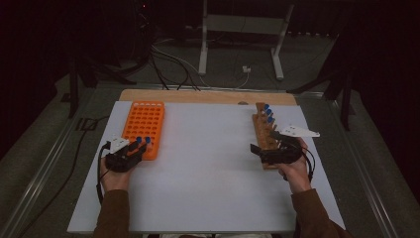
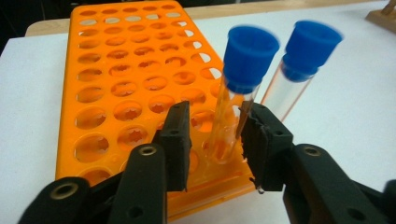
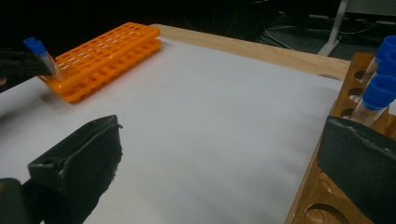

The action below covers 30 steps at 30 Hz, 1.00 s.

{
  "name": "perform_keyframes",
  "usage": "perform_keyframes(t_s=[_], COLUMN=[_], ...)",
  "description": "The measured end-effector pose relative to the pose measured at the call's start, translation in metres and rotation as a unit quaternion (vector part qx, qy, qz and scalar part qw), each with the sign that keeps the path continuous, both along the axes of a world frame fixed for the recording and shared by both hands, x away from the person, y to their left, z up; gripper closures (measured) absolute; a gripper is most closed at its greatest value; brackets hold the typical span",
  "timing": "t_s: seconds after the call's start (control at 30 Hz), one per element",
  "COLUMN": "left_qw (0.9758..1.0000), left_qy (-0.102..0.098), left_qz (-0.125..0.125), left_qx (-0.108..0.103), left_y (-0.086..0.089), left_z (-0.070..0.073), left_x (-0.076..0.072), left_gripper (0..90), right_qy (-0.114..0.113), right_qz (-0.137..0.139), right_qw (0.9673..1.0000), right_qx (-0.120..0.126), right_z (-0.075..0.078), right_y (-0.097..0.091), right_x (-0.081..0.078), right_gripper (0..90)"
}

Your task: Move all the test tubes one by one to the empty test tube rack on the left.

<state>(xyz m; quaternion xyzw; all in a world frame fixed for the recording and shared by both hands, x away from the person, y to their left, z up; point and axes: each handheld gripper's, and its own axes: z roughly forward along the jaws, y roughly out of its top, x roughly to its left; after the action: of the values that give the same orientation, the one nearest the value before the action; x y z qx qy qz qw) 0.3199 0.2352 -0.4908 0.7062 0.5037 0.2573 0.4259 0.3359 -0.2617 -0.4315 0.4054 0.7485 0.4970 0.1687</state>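
1. Black jaws of my left gripper (image 2: 212, 140) stand narrowly apart, pads off the glass.
2. Orange rack (image 2: 116, 84) sits beneath.
3. Nearer tube (image 2: 236, 98) stands upright between them, seated, long axis vertical; my right gripper (image 3: 219, 163) gapes wide, holding nothing.
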Motion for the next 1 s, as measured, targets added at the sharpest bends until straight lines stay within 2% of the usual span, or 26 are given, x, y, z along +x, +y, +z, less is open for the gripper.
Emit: perform_keyframes(t_s=[0.17, 0.3, 0.37, 0.43, 0.57, 0.63, 0.7, 0.77, 0.87, 0.93, 1.0], left_qw=[0.9996, 0.9984, 0.9978, 0.9974, 0.9977, 0.9973, 0.9961, 0.9967, 0.9969, 0.9973, 0.9973], left_qy=[-0.012, -0.024, -0.029, -0.034, -0.039, -0.041, -0.044, -0.046, -0.047, -0.048, -0.049], left_qz=[0.000, -0.009, -0.015, -0.021, -0.020, -0.018, -0.025, -0.024, -0.021, -0.018, -0.017], left_qx=[-0.026, -0.050, -0.057, -0.060, -0.051, -0.058, -0.072, -0.062, -0.060, -0.053, -0.051], left_y=[0.007, 0.009, 0.008, 0.005, -0.001, -0.002, -0.003, -0.005, -0.007, -0.007, -0.007], left_z=[0.005, 0.008, 0.010, 0.011, 0.014, 0.015, 0.014, 0.015, 0.015, 0.015, 0.015], left_x=[-0.008, -0.013, -0.015, -0.017, -0.021, -0.023, -0.026, -0.026, -0.027, -0.027, -0.028], left_gripper=[55.6, 52.4, 47.8, 42.4, 26.5, 18.6, 15.2, 7.9, 1.8, 0.8, 0.7], right_qy=[0.000, 0.000, -0.002, -0.002, -0.001, -0.002, -0.003, -0.007, -0.014, -0.019, -0.021], right_qz=[-0.002, -0.005, -0.006, -0.007, -0.010, -0.011, -0.014, -0.017, -0.025, -0.033, -0.040], right_qw=[1.0000, 1.0000, 1.0000, 1.0000, 0.9999, 0.9999, 0.9999, 0.9998, 0.9995, 0.9991, 0.9989], right_qx=[0.002, 0.004, 0.006, 0.006, 0.008, 0.008, 0.007, 0.001, -0.011, -0.019, -0.017], right_z=[0.000, 0.001, 0.001, 0.001, 0.001, 0.001, 0.001, 0.002, 0.002, 0.003, 0.005], right_y=[-0.002, -0.004, -0.004, -0.005, -0.007, -0.007, -0.007, -0.007, -0.007, -0.008, -0.011], right_x=[0.000, 0.000, 0.001, 0.001, 0.001, 0.001, 0.001, 0.001, 0.003, 0.006, 0.011], right_gripper=[0.0, 0.0, 0.0, 0.0, 0.0, 0.0, 0.0, 0.0, 0.0, 0.0, 0.0])
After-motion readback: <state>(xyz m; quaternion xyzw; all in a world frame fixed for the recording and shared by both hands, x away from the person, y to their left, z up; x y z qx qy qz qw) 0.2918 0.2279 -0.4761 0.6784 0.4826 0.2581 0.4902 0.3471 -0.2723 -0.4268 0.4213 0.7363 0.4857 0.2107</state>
